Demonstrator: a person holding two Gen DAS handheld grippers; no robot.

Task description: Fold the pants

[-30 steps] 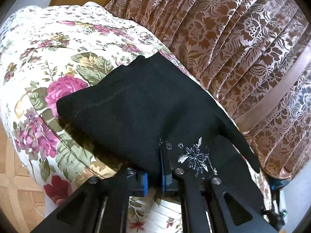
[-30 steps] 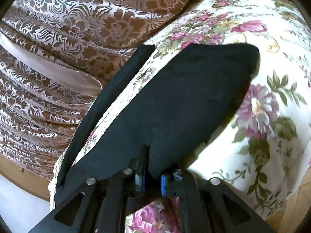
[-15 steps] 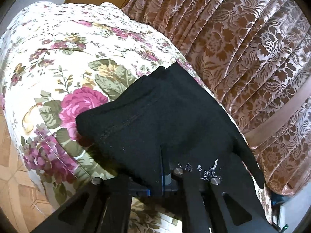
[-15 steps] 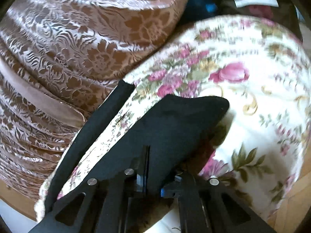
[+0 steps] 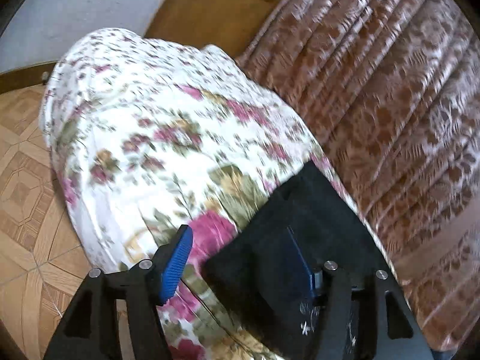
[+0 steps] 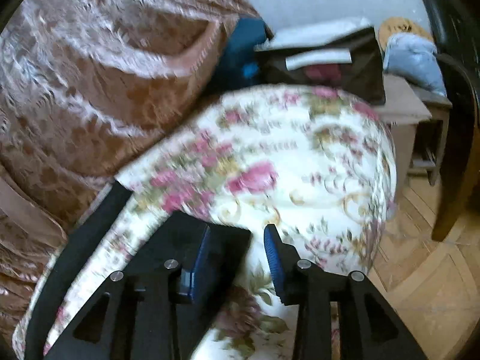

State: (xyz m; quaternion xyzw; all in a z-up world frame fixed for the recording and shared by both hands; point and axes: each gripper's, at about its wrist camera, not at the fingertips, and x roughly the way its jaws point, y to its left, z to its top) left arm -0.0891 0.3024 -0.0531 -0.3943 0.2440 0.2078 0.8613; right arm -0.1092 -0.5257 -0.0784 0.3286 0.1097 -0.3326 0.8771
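The black pants (image 5: 303, 219) lie folded on a white sofa seat with pink flowers (image 5: 156, 126). In the left wrist view my left gripper (image 5: 238, 259) is opening, its blue pads (image 5: 177, 262) wide apart; the folded corner lies between them, and no pad presses on it. In the right wrist view my right gripper (image 6: 237, 258) is opening too. The pants' edge (image 6: 222, 252) lies by its left pad (image 6: 199, 265), loose. A black strip of the pants (image 6: 90, 225) runs along the seat's back edge.
A brown patterned sofa back (image 5: 390, 96) rises behind the seat. Parquet floor (image 5: 27, 198) lies to the left. In the right wrist view a black bag (image 6: 330, 63), a low wooden table (image 6: 411, 111) and a dark chair (image 6: 456, 90) stand beyond the seat's end.
Both grippers have let go of the pants and their jaws have spread. Both have pulled back and tilted up, so more seat and room shows and less of the pants.
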